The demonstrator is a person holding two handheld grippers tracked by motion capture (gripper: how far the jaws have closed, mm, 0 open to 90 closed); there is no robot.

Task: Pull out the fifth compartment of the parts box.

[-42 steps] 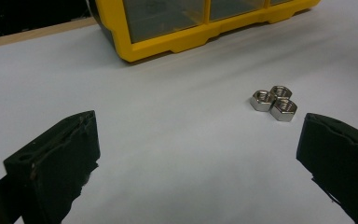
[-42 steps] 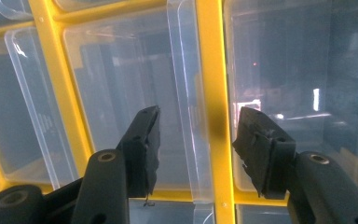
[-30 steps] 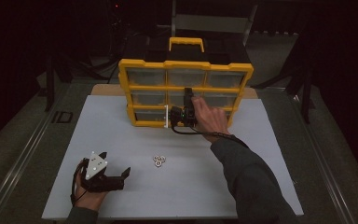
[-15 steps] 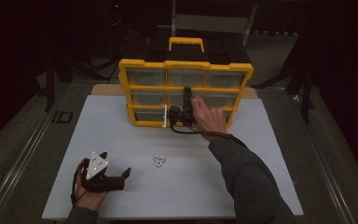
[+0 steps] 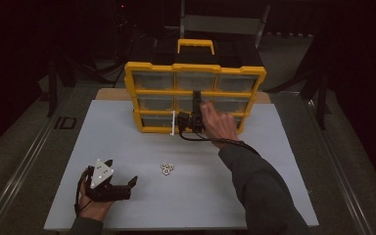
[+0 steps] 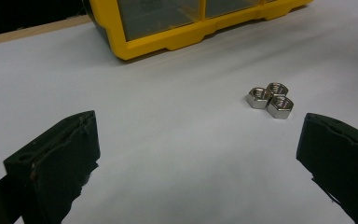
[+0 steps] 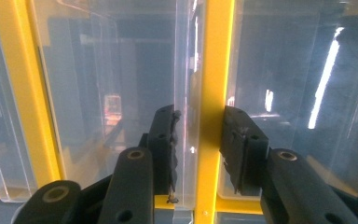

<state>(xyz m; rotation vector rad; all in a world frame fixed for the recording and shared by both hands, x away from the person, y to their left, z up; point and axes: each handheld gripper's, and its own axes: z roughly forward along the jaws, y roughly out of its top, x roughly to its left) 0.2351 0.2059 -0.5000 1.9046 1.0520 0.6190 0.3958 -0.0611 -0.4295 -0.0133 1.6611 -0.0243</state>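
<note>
**Right gripper at the yellow drawer box**

A yellow box of clear drawers [image 5: 194, 98] stands at the far side of the white table [image 5: 127, 142]. The right gripper [image 5: 194, 105] is up against the front of the box, near the middle of it. In the right gripper view its two black jaws sit on either side of a clear drawer edge [image 7: 185, 93] and the yellow bar [image 7: 212, 93] next to it. The jaws have just been closing, with the edge and bar between them. One jaw looks like it touches the clear edge, but I cannot tell if both jaws press tight.

The left gripper [image 5: 127, 185] rests low on the near left part of the table, with its jaws wide apart and nothing between them. Three small metal nuts [image 6: 270, 99] lie touching each other on the table, a little ahead of it and well apart from the box.
</note>
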